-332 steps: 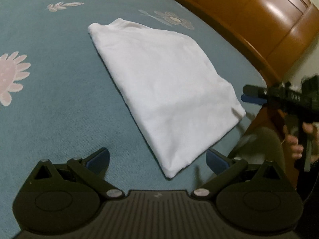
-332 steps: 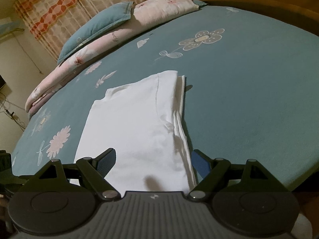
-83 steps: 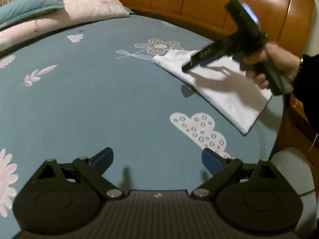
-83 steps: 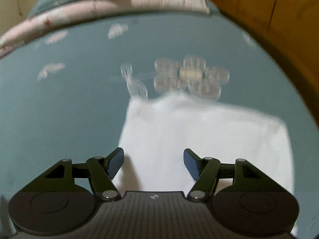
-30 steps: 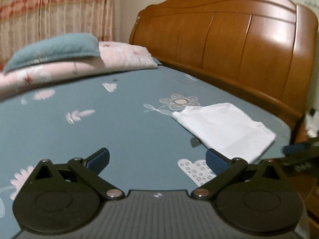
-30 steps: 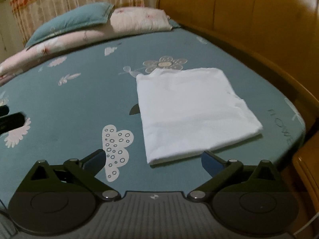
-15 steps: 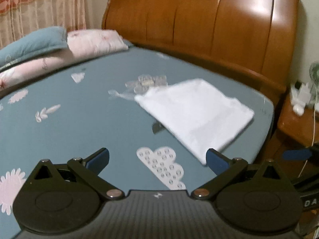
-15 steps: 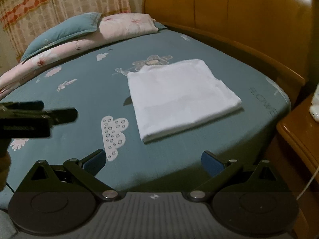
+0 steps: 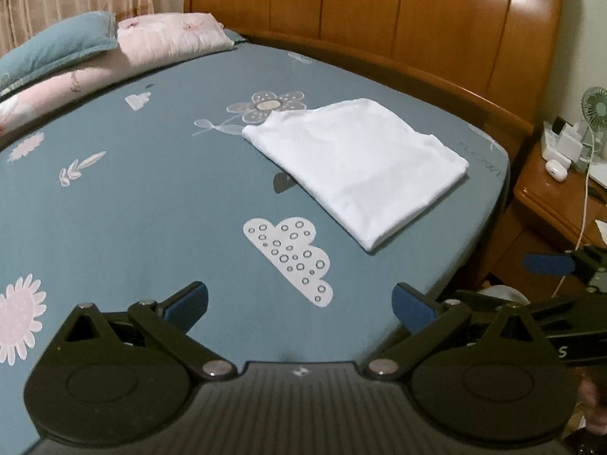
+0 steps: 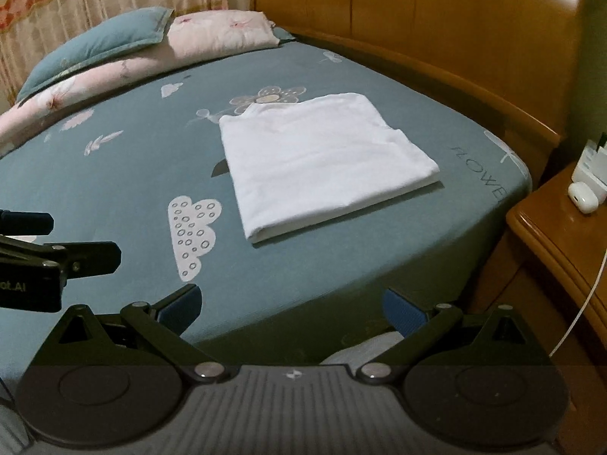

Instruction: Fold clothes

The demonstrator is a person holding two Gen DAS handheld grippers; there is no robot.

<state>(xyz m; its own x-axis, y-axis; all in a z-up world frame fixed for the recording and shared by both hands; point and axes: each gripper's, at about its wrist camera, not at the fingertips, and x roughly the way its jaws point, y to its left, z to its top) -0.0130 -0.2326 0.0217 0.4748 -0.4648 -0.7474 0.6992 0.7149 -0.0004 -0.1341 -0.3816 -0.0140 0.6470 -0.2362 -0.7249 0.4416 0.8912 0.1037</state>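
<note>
Neatly folded into a flat rectangle, white garment (image 9: pixel 356 167) (image 10: pixel 318 163) lay on teal bedsheet (image 9: pixel 151 204) (image 10: pixel 132 159), toward far right corner near wooden headboard (image 9: pixel 417 19) (image 10: pixel 436 19), just right of printed cloud (image 9: pixel 292 258) (image 10: pixel 193 235). Left gripper (image 9: pixel 299 303) (image 10: pixel 72 246) hovered near, blue fingers (image 9: pixel 186 301) spread wide, holding nothing. Right gripper (image 10: pixel 292 305) (image 9: pixel 550 265) likewise spread wide and empty, off the bed's near edge. Pillows (image 9: pixel 95 45) (image 10: pixel 151 38) lay far left; nightstand (image 9: pixel 561 189) (image 10: pixel 557 227) stood right.

white shirt (image 9: pixel 356 167), teal flower-print bedsheet (image 9: pixel 151 204)
</note>
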